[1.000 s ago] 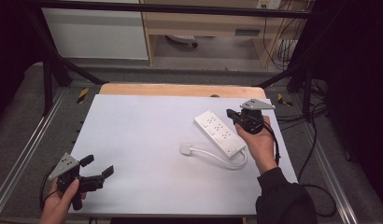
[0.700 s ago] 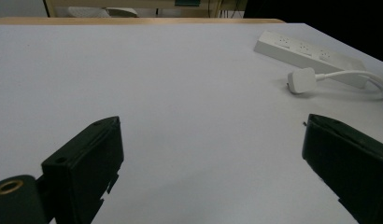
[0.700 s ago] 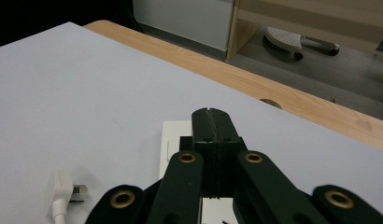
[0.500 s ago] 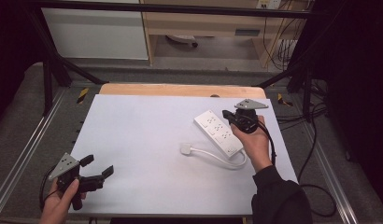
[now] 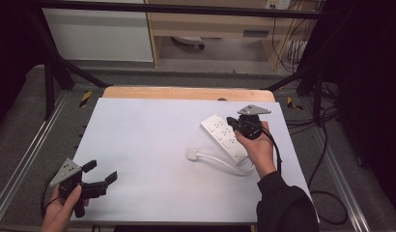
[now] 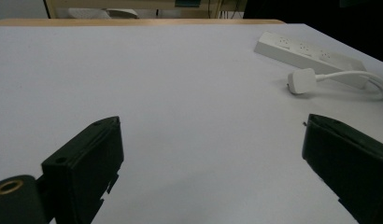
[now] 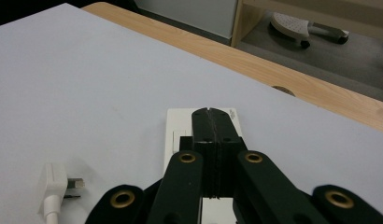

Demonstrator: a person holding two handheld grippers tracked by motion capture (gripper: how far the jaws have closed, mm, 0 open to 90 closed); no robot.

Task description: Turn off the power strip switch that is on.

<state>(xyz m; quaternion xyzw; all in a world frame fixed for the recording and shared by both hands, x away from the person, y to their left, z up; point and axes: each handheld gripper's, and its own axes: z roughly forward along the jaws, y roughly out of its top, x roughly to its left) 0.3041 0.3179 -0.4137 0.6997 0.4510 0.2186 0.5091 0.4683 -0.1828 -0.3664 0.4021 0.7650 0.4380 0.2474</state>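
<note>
A white power strip lies at the right of the white table top, its cord looping to a white plug beside it. My right gripper hovers over the strip's far end, jaws pressed together with nothing between them. From the right gripper view the shut jaws point over the strip's end, with the plug at lower left. My left gripper rests low at the near left corner, jaws wide open and empty. Its own view shows the strip and plug far off to the right.
The white table top has a wooden strip along its far edge. Metal rails run down both sides. Black cables trail off the table's right side. Shelving and a cabinet stand behind the table.
My right gripper has slid left and slightly forward over the power strip's far end. The left gripper has stayed put.
</note>
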